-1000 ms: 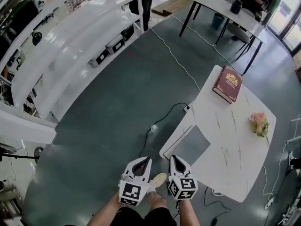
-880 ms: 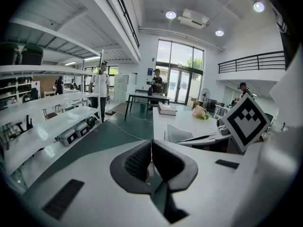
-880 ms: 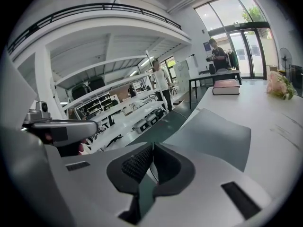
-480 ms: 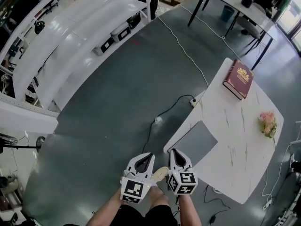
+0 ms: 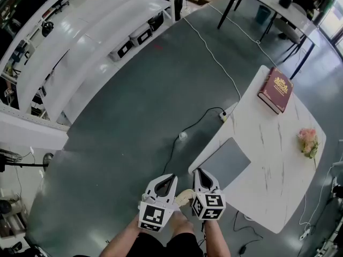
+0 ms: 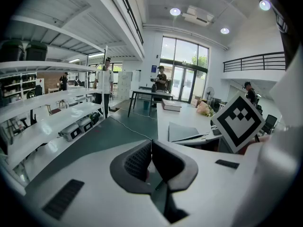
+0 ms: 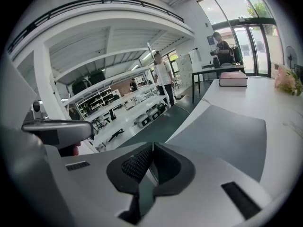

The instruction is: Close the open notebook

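The left gripper has its dark jaws pressed together with nothing between them. The right gripper is likewise closed and empty. In the head view both sit at the bottom centre of the frame, side by side. The forearms behind them are cut off by the lower edge. A pale beige shape between the two grippers is partly covered by them and hard to identify.

Just to the upper right of the right gripper lies the grey notebook, flat on the near corner of the white marbled table, apart from both grippers. No pages show in any view, so I cannot tell whether it lies open or shut. In the left gripper view its lower right part is hidden behind the right gripper's marker cube.

Further up the table, at the upper right, rests a closed red book. Pink flowers lie near the right edge. A black cable trails across the floor, and white shelves fill the upper left.
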### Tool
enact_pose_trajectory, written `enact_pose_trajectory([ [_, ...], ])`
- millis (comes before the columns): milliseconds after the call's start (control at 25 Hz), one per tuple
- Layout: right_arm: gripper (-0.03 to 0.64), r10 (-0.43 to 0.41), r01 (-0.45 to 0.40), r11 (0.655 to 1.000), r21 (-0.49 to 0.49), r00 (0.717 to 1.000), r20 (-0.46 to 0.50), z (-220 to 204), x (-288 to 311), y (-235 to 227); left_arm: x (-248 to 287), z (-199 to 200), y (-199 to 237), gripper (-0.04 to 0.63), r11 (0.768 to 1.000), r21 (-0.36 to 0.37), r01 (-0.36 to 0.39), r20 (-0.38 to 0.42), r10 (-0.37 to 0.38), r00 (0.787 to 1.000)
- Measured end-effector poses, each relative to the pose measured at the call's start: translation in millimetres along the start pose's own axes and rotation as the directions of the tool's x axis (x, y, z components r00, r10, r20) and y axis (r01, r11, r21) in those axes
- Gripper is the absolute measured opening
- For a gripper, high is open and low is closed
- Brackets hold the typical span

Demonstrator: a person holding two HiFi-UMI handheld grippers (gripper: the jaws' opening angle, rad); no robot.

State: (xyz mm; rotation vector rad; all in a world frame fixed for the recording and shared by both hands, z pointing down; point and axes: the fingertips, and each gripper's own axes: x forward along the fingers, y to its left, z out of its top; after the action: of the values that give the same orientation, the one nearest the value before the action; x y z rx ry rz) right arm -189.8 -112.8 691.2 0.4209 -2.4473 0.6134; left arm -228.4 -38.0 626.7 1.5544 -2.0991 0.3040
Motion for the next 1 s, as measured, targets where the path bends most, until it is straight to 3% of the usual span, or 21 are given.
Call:
enact_pose_trajectory([
  [200, 0.038, 0.005, -0.005, 1.000, 0.003, 1.000, -0.002, 1, -1, 2, -5, 5, -1, 0.025, 1.000, 0.006, -0.002, -0.011, 0.002, 1.000],
  [440, 0.159, 0.050, -0.050, 0.999, 0.004, 0.999, -0.015, -3, -5, 13, -14, 12, -2, 0.025, 1.000, 0.023, -0.007, 0.000, 0.007, 1.000],
  [1000, 0.163, 0.032, -0.031, 0.999, -0.023, 0.998, 0.045, 31, -46, 46, -64, 57, 0, 0.025, 0.997, 0.083, -0.008, 0.079, 0.002, 0.997],
])
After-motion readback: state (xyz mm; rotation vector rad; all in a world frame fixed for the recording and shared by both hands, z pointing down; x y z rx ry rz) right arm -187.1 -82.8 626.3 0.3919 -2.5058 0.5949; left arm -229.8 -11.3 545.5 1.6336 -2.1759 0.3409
